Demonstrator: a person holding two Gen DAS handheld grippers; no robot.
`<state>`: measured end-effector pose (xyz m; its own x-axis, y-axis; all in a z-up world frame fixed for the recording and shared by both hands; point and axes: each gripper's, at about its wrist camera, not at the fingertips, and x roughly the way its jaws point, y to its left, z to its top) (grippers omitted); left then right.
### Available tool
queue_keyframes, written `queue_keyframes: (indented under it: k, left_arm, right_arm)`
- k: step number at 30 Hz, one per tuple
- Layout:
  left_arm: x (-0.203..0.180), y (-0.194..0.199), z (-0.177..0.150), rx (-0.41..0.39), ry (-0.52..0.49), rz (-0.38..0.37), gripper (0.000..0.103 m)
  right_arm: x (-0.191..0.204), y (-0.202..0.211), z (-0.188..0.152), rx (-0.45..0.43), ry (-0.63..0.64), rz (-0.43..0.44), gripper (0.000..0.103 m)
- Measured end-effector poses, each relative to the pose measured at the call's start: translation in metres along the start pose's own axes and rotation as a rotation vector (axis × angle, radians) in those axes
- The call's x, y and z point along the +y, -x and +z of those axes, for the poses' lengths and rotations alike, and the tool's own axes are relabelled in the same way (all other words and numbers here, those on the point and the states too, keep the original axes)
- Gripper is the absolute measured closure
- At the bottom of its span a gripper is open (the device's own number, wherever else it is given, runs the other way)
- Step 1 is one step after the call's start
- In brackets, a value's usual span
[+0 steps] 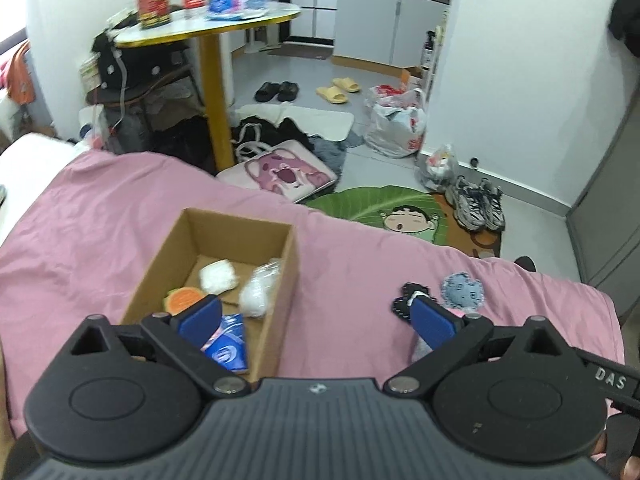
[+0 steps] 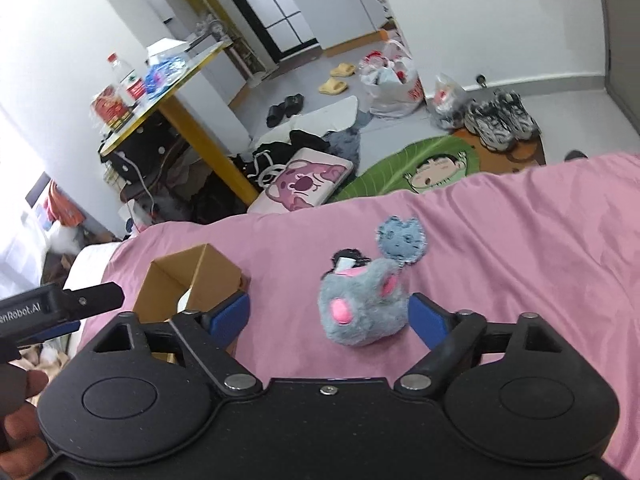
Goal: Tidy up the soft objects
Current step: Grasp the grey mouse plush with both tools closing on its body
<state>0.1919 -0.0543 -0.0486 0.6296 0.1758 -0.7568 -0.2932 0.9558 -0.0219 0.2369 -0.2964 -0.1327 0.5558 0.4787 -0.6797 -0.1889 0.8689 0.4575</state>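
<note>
An open cardboard box (image 1: pixel 160 272) sits on the pink bed sheet (image 1: pixel 100 240). Inside it lie a white soft pack (image 1: pixel 217 276), a clear bag of white stuffing (image 1: pixel 258 292), an orange and green piece (image 1: pixel 182 300) and a blue packet (image 1: pixel 228 344). My left gripper (image 1: pixel 316 318) hangs open above the box's near right corner, holding nothing. Right of the box (image 2: pixel 216 272) a grey plush mouse (image 2: pixel 360 308) with pink ears rests on the sheet between the open fingers of my right gripper (image 2: pixel 330 318), apart from both pads. Behind it lie a black patch (image 2: pixel 348 258) and a blue-grey cat patch (image 2: pixel 400 240).
The bed's far edge drops to a floor holding a pink cartoon cushion (image 2: pixel 304 184), a green leaf rug (image 2: pixel 420 164), sneakers (image 2: pixel 500 120), plastic bags (image 2: pixel 392 80) and clothes. A yellow-legged table (image 1: pixel 208 24) with bottles stands at back left. A hand (image 2: pixel 24 420) holds the left gripper's handle.
</note>
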Motion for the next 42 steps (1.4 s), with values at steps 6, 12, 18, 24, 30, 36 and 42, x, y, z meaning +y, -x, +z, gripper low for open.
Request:
queue_keyframes:
  k: [6, 12, 18, 24, 30, 36, 42]
  left_arm:
    - [-0.035, -0.019, -0.004, 0.015, -0.042, -0.035, 0.01]
    - [-0.063, -0.038, -0.009, 0.05, -0.068, -0.072, 0.021]
    - [-0.086, -0.062, -0.011, 0.092, -0.088, -0.094, 0.042]
    - [-0.103, -0.084, -0.014, 0.139, -0.085, -0.122, 0.058]
    - [-0.123, -0.104, -0.02, 0.177, -0.112, -0.148, 0.061]
    - [-0.136, -0.128, -0.028, 0.234, -0.133, -0.157, 0.061]
    - [-0.127, -0.145, -0.029, 0.254, -0.115, -0.119, 0.061]
  right_arm:
    - [-0.031, -0.014, 0.008, 0.03, -0.117, -0.005, 0.053]
    - [-0.058, -0.025, 0.01, 0.05, -0.207, 0.004, 0.059]
    - [-0.078, -0.037, 0.009, 0.07, -0.302, 0.039, 0.066]
    - [-0.097, -0.048, 0.009, 0.089, -0.367, 0.058, 0.074]
    - [-0.11, -0.06, 0.009, 0.092, -0.445, 0.06, 0.08]
    - [-0.116, -0.075, 0.006, 0.134, -0.47, 0.076, 0.08]
    - [-0.109, -0.089, 0.005, 0.193, -0.454, 0.116, 0.077]
